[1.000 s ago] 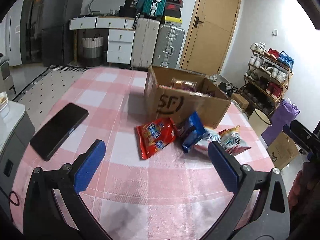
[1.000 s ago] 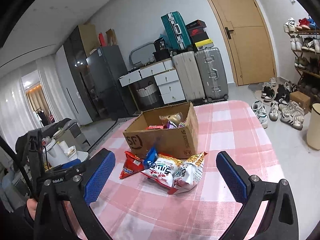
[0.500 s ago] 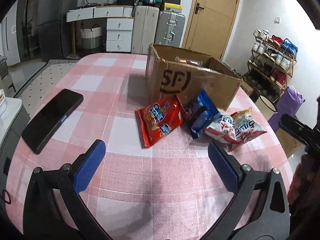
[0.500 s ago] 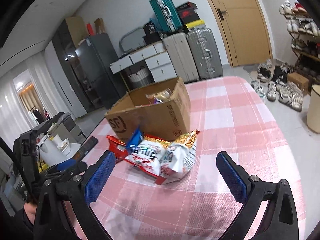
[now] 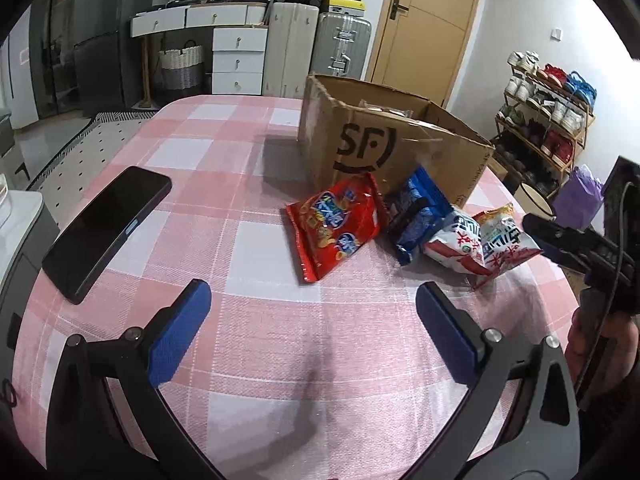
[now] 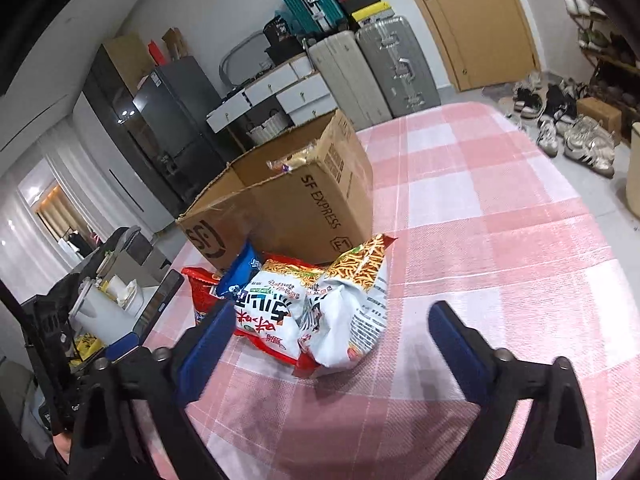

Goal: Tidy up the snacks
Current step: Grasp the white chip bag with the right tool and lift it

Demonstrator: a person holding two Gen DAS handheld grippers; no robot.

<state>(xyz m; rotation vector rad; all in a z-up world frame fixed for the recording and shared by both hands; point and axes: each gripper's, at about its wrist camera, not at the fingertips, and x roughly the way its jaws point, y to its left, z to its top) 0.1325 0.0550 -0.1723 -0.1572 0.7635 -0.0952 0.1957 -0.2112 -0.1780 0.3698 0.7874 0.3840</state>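
Note:
An open cardboard SF box (image 5: pixel 400 148) (image 6: pixel 296 204) stands on the pink checked table with packets inside. In front of it lie a red snack bag (image 5: pixel 338 226) (image 6: pixel 200 288), a blue bag (image 5: pixel 418 216) (image 6: pixel 240 274) and two white noodle-snack bags (image 5: pixel 480 244) (image 6: pixel 344 316). My right gripper (image 6: pixel 332 316) is low over the white bags, which sit between its closing jaws; the pads do not press on them. My left gripper (image 5: pixel 312 300) hangs open and empty over bare cloth, short of the red bag. A right gripper finger (image 5: pixel 568 242) shows beside the white bags.
A black phone (image 5: pixel 106 228) (image 6: pixel 160 304) lies near the table's left edge. Beyond the table stand suitcases (image 5: pixel 320 52), white drawers and a shoe rack (image 5: pixel 548 120). Shoes are scattered on the floor to the right (image 6: pixel 576 140).
My right gripper has dropped and moved in over the white bags, and its jaws have narrowed. My left gripper has sunk a little toward the table; the snacks look nearer.

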